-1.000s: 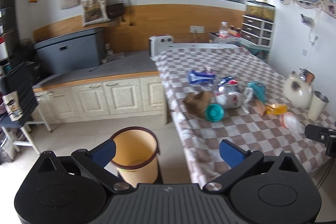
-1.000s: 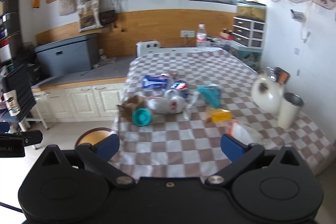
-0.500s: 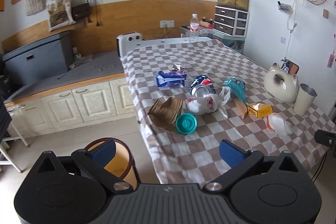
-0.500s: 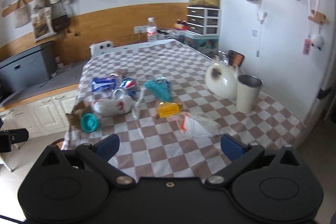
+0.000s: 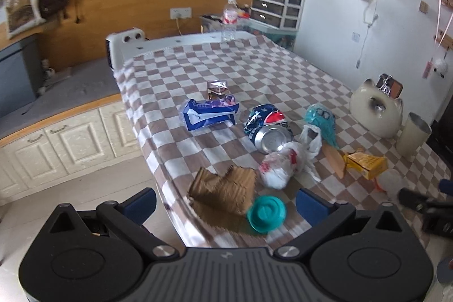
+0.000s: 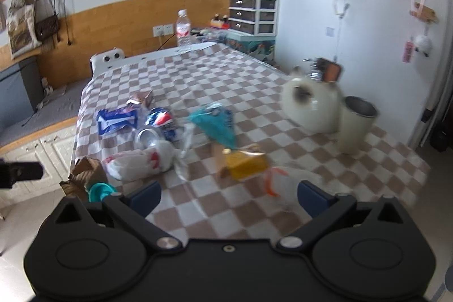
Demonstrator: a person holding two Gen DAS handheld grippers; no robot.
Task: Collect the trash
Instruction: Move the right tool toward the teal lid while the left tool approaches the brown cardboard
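The left gripper (image 5: 225,197) hung above the near edge of the checkered surface (image 5: 254,70), its jaws wide apart and empty; the right gripper (image 6: 229,196) hovered over the same surface, jaws likewise apart with nothing between them.

Taking the crushed soda can (image 5: 269,129) as landmark, the trash lay around it. Far left of the can and nearer the camera sat a torn piece of brown cardboard (image 5: 223,188), with a teal lid (image 5: 266,212) touching its right edge. Left of the can and farther back lay a blue snack wrapper (image 5: 209,113), a small foil packet (image 5: 217,88) just behind it. A knotted white plastic bag (image 5: 283,166) rested against the can's near side; its contents could not be made out. Right of the can lay a teal wrapper (image 5: 321,119), then a yellow carton (image 5: 366,163), then a clear bag (image 6: 294,180) with an orange strip, badly blurred in both views. Farthest right stood a cream cat-shaped jar (image 5: 376,112) and a steel-rimmed cup (image 5: 413,136), its inside hidden.
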